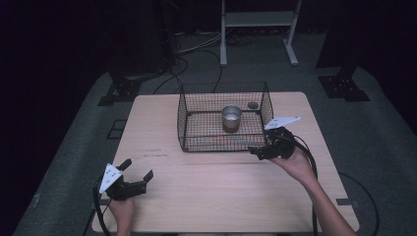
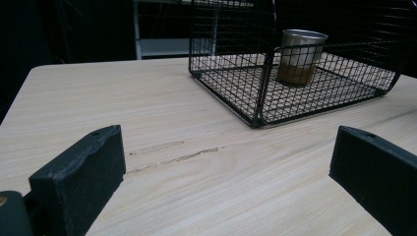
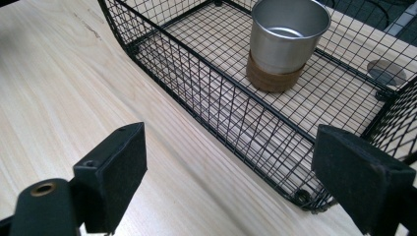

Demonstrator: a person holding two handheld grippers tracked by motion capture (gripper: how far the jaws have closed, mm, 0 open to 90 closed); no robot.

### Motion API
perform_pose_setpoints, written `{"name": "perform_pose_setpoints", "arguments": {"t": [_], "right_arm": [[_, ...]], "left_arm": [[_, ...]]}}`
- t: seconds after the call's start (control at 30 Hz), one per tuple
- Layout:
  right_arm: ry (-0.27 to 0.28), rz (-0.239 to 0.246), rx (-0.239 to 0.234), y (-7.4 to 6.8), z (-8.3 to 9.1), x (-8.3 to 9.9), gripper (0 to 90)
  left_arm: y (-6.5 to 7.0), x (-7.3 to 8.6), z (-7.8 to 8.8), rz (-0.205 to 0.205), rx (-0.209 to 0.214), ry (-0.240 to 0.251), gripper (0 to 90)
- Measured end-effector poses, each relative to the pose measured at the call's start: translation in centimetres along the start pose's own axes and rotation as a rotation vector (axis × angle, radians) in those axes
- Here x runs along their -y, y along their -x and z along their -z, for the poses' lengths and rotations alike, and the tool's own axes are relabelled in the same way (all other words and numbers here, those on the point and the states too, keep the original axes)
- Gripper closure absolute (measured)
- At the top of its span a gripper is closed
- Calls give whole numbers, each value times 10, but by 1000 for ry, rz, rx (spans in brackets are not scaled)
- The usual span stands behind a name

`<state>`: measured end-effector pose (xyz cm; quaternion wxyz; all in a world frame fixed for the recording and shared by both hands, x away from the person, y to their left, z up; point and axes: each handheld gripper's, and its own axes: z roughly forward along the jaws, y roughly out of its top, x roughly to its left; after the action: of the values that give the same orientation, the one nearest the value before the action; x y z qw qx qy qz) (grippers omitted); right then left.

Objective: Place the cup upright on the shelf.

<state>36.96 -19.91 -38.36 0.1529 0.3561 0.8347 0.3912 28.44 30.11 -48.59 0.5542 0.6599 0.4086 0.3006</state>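
A black wire basket (image 1: 183,123) stands at the middle back of the wooden table (image 1: 221,187). Inside it a shiny metal cup (image 1: 231,117) stands upright on a brown round base (image 3: 273,81). My right gripper (image 1: 262,143) is open just outside the basket's front right corner, with the basket's low front edge (image 3: 196,64) running between its jaws and the cup (image 3: 285,34) beyond. My left gripper (image 1: 138,168) is open near the table's front left, low over bare wood, well apart from the basket (image 2: 231,88) and cup (image 2: 300,54). Neither gripper holds anything.
A round grey grommet (image 1: 252,104) sits in the tabletop behind the basket's right side. A faint scratch (image 2: 189,157) marks the wood ahead of the left gripper. Cables (image 1: 196,49) and a white frame's legs (image 1: 255,34) are on the floor beyond the table.
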Motion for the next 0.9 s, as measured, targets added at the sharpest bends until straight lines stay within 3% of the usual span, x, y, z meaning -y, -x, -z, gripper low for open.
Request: {"name": "perform_pose_setpoints", "arguments": {"t": [0.33, 0.9], "right_arm": [[-10, 12, -6, -5, 6, 18, 128], [-2, -44, 9, 1, 15, 49, 128]], "left_arm": [[0, 0, 0, -2, 0, -1, 0], [1, 0, 0, -7, -3, -7, 0]]}}
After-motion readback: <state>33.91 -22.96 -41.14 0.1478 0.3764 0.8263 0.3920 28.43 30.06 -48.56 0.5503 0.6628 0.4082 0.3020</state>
